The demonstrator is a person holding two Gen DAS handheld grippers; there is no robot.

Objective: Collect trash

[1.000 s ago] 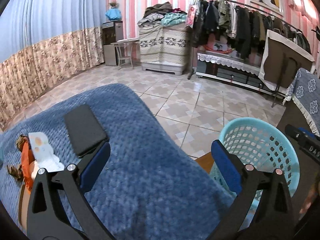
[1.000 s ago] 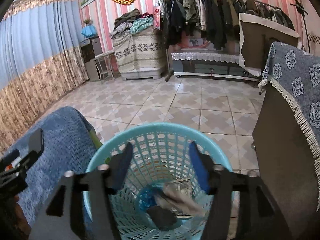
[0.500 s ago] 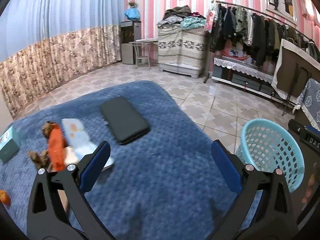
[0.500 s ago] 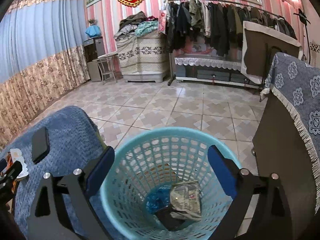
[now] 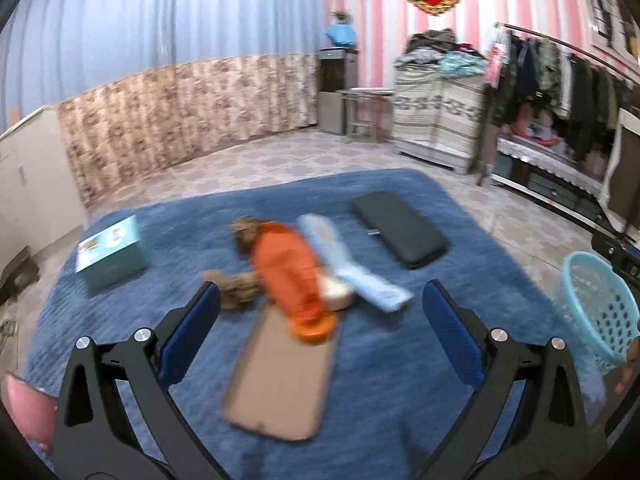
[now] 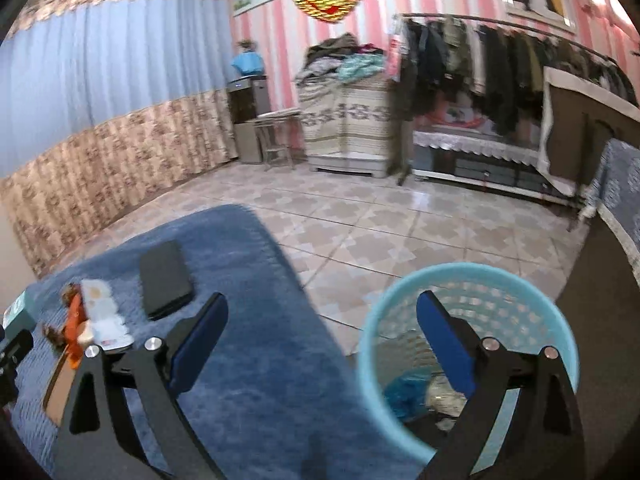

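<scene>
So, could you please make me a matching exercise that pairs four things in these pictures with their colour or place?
Things:
1. basket
2. box
3. flat case
4. wrapper

Descriptions:
A. orange, in the middle of the blue cover
B. black, lying flat near the cover's far right corner
C. light blue mesh, standing on the floor beside the cover
D. teal, near the cover's left edge

Pairs: 1-C, 2-D, 3-B, 4-A

Orange wrapper (image 5: 290, 268) on blue cloth, trash in basket (image 6: 516, 280)
</scene>
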